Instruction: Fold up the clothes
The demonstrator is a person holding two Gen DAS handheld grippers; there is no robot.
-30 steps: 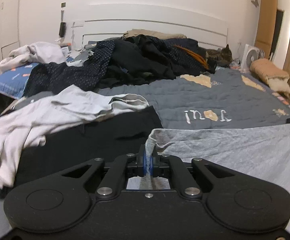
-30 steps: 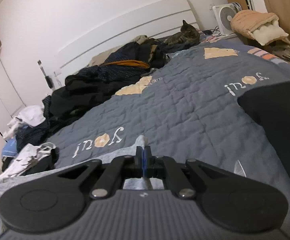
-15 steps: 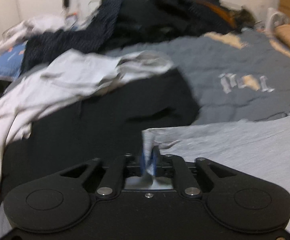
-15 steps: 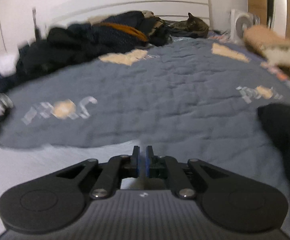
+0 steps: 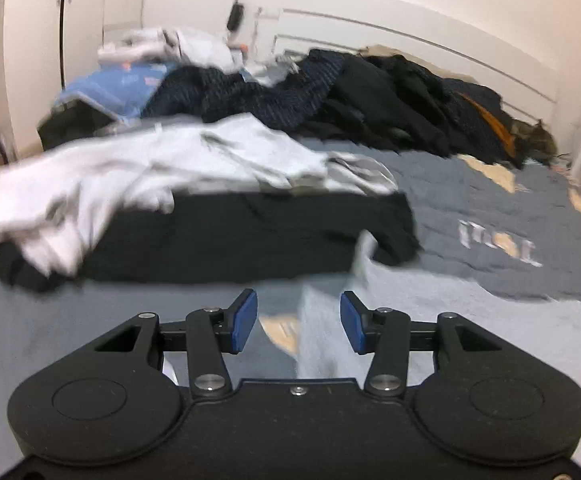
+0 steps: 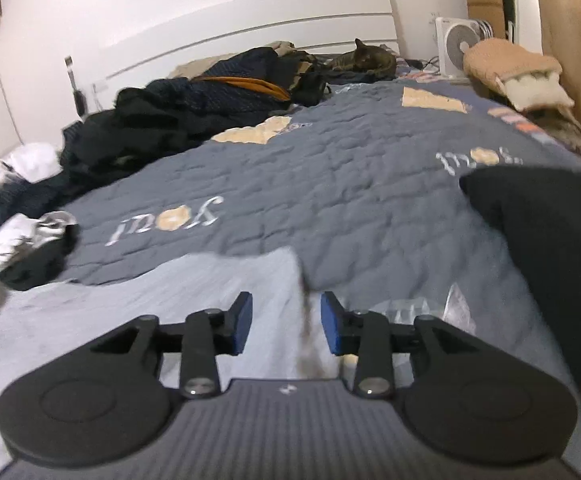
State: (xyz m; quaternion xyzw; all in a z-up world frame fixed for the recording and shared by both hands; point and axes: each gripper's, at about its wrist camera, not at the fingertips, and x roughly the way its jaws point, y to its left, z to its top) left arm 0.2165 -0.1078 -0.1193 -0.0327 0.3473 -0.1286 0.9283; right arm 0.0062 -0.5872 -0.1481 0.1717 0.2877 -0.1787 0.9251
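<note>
Grey cotton garment [image 5: 430,320]: lies flat on the quilted grey bed cover [image 6: 350,184].
Left tool [image 5: 298,322]: released, jaws just opened.
Right tool [image 6: 286,322]: released, jaws just opened.

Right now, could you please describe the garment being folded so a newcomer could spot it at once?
Start from the grey quilt covering the bed. At its near edge, under both grippers, lies the light grey garment, spread flat. It is paler than the quilt and smooth, unlike the black garment and crumpled white one beside it.

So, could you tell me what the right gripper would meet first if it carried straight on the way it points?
Probably the light grey garment lying under the open right gripper; beyond its edge lies the grey-blue quilted bedspread.
</note>
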